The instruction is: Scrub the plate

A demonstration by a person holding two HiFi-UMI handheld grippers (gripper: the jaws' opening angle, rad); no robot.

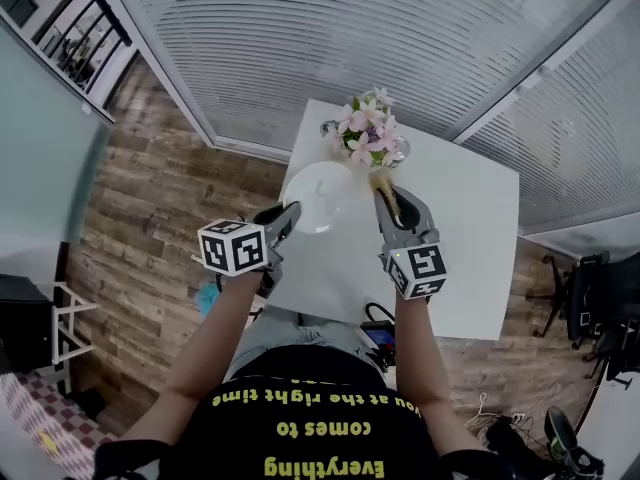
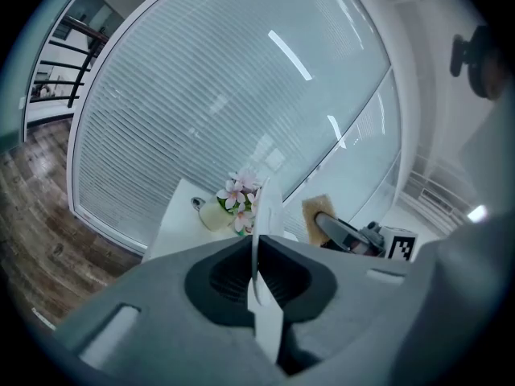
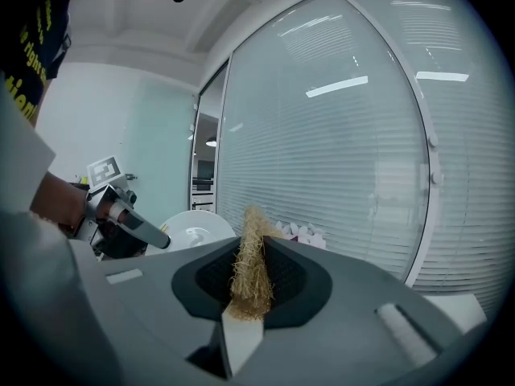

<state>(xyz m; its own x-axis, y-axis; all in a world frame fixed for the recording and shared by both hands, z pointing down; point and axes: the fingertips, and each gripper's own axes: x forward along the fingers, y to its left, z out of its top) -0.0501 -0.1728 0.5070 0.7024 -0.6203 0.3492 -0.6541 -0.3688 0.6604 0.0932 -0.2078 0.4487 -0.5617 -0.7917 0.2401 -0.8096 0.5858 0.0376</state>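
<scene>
The head view looks down on both tools over the white table (image 1: 470,228). The left gripper (image 1: 287,214) is at the near rim of the white plate (image 1: 318,196), and the right gripper (image 1: 384,194) carries a straw-coloured scrubbing pad (image 1: 381,179), but this view is too far off to show how either pair of jaws stands. The left gripper view settles it for that side: the jaws are pressed together on the plate's rim, and the plate appears edge-on as a thin white blade rising from between them. The right gripper view shows its own jaws clamped on the fibrous pad, which stands up between them, and it alone shows the plate's broad, shallow face, off to the left beyond the pad. Only the head view takes in the marker cube (image 1: 233,247) on the left gripper, the wooden floor (image 1: 150,198) to the left and an office chair (image 1: 590,298) at the far right. A vase of flowers (image 1: 368,133) stands at the table's far edge, just beyond the plate and the pad, and slatted blinds (image 1: 330,38) fill the wall behind it. In the left gripper view the plate's edge cuts across part of the flowers. The plate is to the left of the pad, with its rim near the pad but apart from it.
</scene>
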